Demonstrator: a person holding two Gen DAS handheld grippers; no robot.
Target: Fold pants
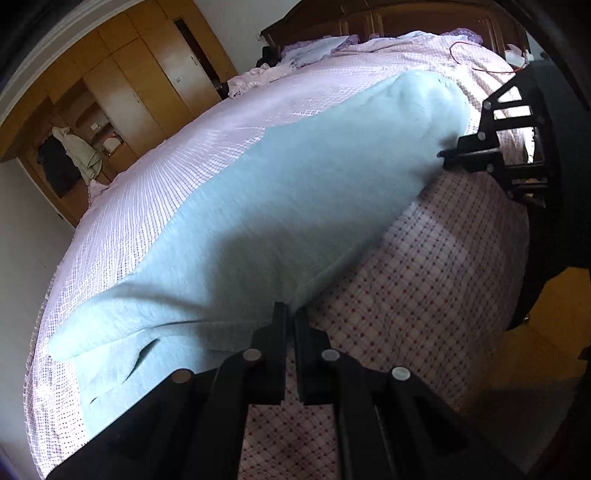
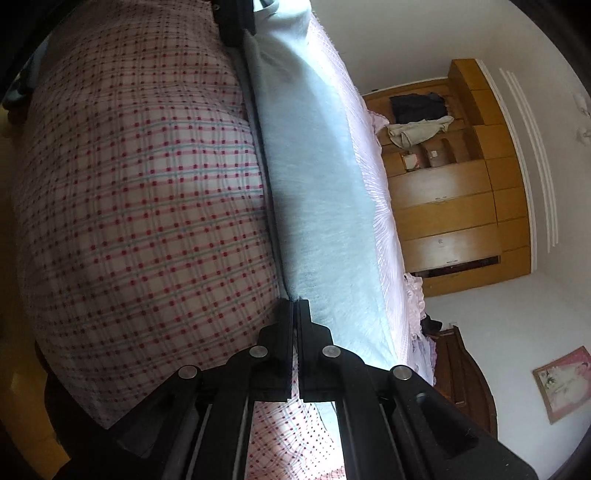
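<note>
Light blue pants (image 1: 295, 192) lie stretched along the edge of a bed covered in a pink checked sheet (image 1: 166, 184). My left gripper (image 1: 290, 308) is shut on the near edge of the pants. My right gripper (image 1: 443, 153) shows at the far end of the pants in the left wrist view, shut on the fabric. In the right wrist view the right gripper (image 2: 294, 302) pinches the pants (image 2: 314, 184) edge, the fabric runs taut away from it, and the left gripper (image 2: 236, 26) holds the far end at the top.
The bed's side hangs down in red-dotted check fabric (image 1: 424, 266) (image 2: 140, 192). A wooden wardrobe (image 1: 122, 85) (image 2: 454, 192) stands by the far wall with clothes on its shelves. A dark wooden headboard (image 1: 369, 18) and a red cable (image 1: 476, 55) lie at the bed's far end.
</note>
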